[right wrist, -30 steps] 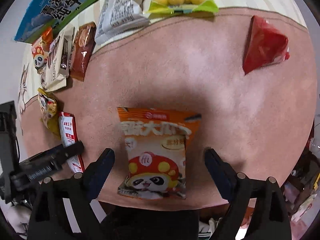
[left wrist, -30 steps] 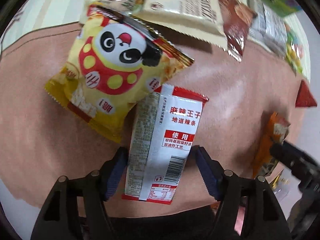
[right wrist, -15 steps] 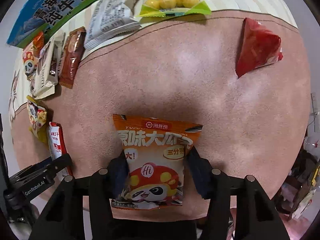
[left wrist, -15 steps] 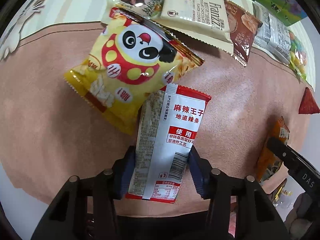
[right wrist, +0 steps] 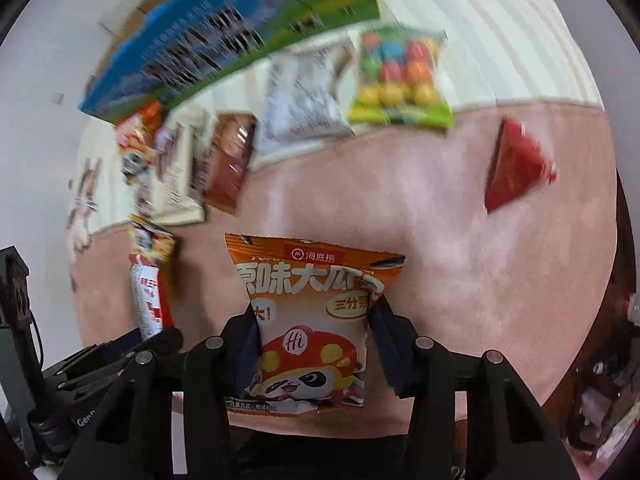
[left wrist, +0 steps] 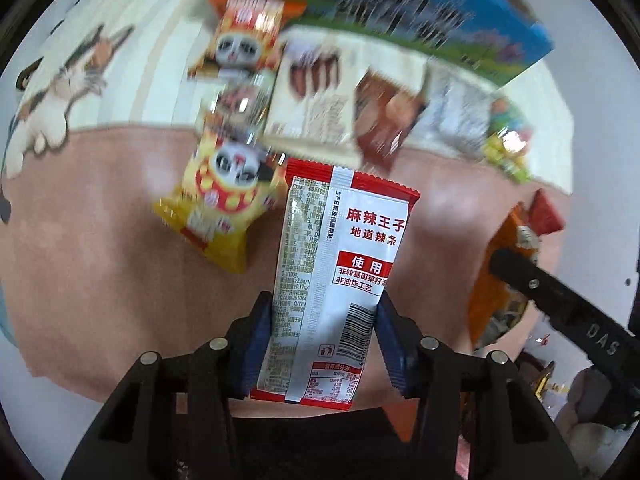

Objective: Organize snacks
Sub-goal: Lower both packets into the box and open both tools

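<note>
My left gripper (left wrist: 324,320) is shut on a red and white spicy-strip packet (left wrist: 332,280), held lifted above the pink mat (left wrist: 100,260); the packet also shows in the right wrist view (right wrist: 148,292). My right gripper (right wrist: 312,332) is shut on an orange panda snack bag (right wrist: 308,320), also lifted; it shows in the left wrist view (left wrist: 492,276). A yellow panda bag (left wrist: 220,200) lies on the mat left of the held packet. A red triangular packet (right wrist: 516,168) lies on the mat at the right.
A row of snacks lies along the mat's far edge: an orange panda bag (left wrist: 244,36), a cream wafer pack (left wrist: 316,96), a brown packet (right wrist: 230,160), a silver packet (right wrist: 300,100), a colourful candy bag (right wrist: 400,76). A blue and green milk carton (right wrist: 224,36) stands behind.
Both grippers have lifted their packets off the mat and pulled up and back. The view now takes in more of the far row and is blurred by motion.
</note>
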The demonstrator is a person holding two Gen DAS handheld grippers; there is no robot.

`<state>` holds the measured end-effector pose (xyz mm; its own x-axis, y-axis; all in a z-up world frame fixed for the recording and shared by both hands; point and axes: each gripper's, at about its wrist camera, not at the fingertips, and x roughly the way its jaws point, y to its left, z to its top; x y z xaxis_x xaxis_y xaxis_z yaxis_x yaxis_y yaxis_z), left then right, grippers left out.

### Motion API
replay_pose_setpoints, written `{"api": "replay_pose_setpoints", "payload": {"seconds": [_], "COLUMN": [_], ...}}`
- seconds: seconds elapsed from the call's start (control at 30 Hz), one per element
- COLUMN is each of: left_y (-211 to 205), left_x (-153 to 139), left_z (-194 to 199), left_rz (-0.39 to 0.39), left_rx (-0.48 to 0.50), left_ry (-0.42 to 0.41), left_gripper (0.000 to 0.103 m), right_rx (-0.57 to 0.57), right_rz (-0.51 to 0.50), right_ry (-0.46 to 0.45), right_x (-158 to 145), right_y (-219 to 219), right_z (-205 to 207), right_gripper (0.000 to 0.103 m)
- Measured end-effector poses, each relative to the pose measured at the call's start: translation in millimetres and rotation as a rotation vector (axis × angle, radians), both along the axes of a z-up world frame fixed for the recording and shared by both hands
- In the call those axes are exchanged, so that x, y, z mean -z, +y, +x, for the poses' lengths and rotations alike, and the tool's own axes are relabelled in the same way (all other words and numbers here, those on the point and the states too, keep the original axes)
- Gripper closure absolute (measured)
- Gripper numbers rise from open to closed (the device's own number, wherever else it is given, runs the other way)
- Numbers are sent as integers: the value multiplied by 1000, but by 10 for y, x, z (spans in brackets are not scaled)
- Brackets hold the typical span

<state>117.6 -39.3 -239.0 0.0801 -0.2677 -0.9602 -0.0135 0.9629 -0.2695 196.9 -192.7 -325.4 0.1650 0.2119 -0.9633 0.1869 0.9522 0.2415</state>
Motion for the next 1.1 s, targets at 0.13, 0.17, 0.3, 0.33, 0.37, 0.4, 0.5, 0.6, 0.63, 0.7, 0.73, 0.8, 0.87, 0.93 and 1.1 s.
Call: {"api": "replay_pose_setpoints", "payload": {"seconds": [0.13, 0.17, 0.3, 0.33, 0.37, 0.4, 0.5, 0.6, 0.63, 0.7, 0.73, 0.8, 0.87, 0.93, 1.1], "left_y": [-48, 27, 151, 139, 152, 180, 223, 298, 306, 346, 359, 377, 398, 389, 362], "left_x": [-359, -400, -687, -759, -850, -927, -1118, -1218, -1207, -1200, -1178, -1133, -1056, -983, -666], "left_z": [179, 308, 759, 854, 992, 1083, 1535, 1984, 2132, 2460, 2627, 2871, 3113, 3345, 3831], "left_rz": [-59, -70, -118, -123, -130, -133, -129, -115, -110, -89, -77, -61, -46, -18, 28], "left_rx": [-11, -9, -23, -29, -37, -43, -65, -93, -99, -111, -113, -123, -131, -129, -121], "left_ry": [-51, -60, -114, -126, -139, -148, -182, -193, -191, -184, -175, -161, -144, -133, -77], "left_gripper": [56, 56, 56, 56, 56, 56, 56, 56, 56, 56, 56, 56, 56, 56, 56], "right_rx": [-16, -21, -22, -25, -28, -29, -29, -33, -29, -35, -35, -37, -45, -45, -56], "right_rz": [34, 42, 77, 82, 85, 89, 82, 40, 29, -11, -23, -47, -80, -104, -147], "right_ry": [-51, -62, -129, -145, -159, -177, -226, -263, -270, -278, -278, -267, -249, -222, -158], "right_x": [-328, -409, -782, -870, -946, -1050, -1291, -1472, -1510, -1564, -1577, -1566, -1517, -1433, -1210], "right_y": [-34, -43, -91, -106, -109, -127, -165, -188, -201, -230, -249, -277, -305, -340, -418], "right_z": [150, 192, 491, 562, 646, 760, 1113, 1549, 1705, 2032, 2175, 2464, 2784, 3091, 3707], "right_gripper": [51, 51, 51, 51, 51, 51, 51, 51, 51, 51, 51, 51, 51, 51, 51]}}
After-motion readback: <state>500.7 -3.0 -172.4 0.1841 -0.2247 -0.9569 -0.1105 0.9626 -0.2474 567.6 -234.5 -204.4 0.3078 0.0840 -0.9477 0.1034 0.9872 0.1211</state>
